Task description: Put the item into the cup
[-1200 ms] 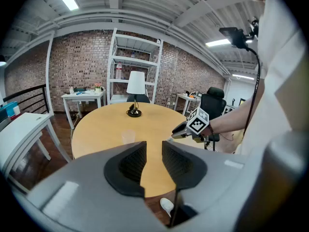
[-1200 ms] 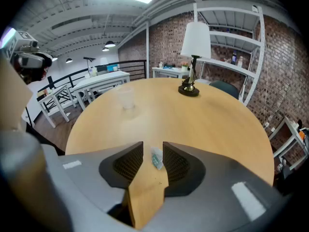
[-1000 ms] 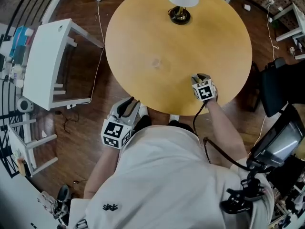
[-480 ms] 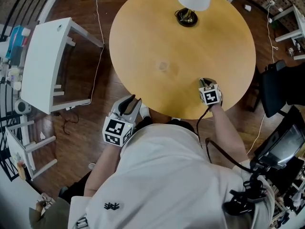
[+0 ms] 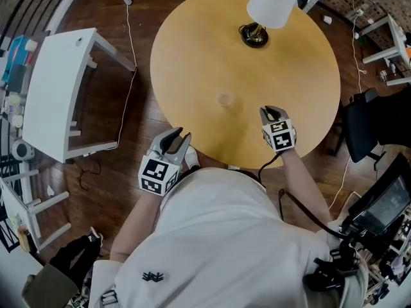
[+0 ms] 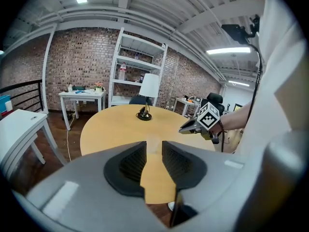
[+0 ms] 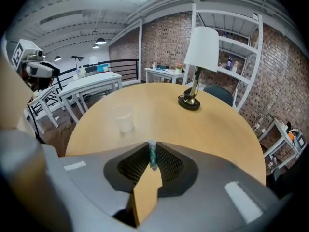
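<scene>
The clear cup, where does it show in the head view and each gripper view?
Head view: clear cup near the middle of the round table.
Left gripper view: faint, low centre, seen through the gap between the jaws.
Right gripper view: left of centre, beyond the held item.
Shared landmark: the lamp.

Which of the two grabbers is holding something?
The right gripper: its jaws pinch a thin green-and-white item. The left gripper has open jaws with nothing between them.
</scene>
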Tool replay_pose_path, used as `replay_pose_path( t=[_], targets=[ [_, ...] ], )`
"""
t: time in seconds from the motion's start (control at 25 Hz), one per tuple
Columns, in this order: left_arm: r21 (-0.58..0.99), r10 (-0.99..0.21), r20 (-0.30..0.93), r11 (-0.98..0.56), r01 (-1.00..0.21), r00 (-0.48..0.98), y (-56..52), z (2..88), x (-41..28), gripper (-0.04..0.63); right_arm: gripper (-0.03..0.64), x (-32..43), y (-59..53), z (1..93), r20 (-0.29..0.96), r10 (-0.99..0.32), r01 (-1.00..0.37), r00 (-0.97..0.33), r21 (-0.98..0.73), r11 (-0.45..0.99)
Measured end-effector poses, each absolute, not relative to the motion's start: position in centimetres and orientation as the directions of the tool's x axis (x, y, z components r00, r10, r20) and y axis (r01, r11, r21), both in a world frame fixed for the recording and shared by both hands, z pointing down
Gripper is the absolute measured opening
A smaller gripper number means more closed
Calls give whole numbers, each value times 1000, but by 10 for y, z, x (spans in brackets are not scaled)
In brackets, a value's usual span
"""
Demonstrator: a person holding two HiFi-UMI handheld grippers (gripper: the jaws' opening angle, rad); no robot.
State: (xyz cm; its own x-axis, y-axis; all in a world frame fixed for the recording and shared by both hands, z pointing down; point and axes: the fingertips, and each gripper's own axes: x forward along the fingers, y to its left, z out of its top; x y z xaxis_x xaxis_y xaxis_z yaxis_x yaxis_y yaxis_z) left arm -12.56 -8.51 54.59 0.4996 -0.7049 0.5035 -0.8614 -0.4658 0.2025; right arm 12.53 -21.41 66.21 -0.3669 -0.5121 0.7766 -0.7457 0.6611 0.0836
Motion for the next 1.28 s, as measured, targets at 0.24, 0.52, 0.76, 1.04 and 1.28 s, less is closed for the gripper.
replay_pose_path(
  t=[0.24, 0.52, 0.76, 1.04, 1.28],
  targets=[
    [206, -700, 501, -474, -856, 509, -90, 546, -144, 81, 46, 53, -222, 629, 730, -507, -681, -459, 77, 728],
    [202, -707, 514, -449, -870, 485, -86, 547, -179, 81, 46, 4, -228, 630, 731, -476, -638, -489, 73, 767],
    [212, -717, 525, -411, -887, 458, -74, 553, -210, 81, 46, -16, -231, 649, 750, -460, -623, -476, 81, 778],
    [218, -728, 530, -378, -900, 434, -67, 554, -234, 81, 69, -22, -238, 675, 788, -431, -622, -440, 79, 779],
    [223, -724, 537, -372, -901, 433, -63, 558, -243, 81, 115, -25, -237, 683, 805, -418, -624, -422, 77, 778]
  ],
)
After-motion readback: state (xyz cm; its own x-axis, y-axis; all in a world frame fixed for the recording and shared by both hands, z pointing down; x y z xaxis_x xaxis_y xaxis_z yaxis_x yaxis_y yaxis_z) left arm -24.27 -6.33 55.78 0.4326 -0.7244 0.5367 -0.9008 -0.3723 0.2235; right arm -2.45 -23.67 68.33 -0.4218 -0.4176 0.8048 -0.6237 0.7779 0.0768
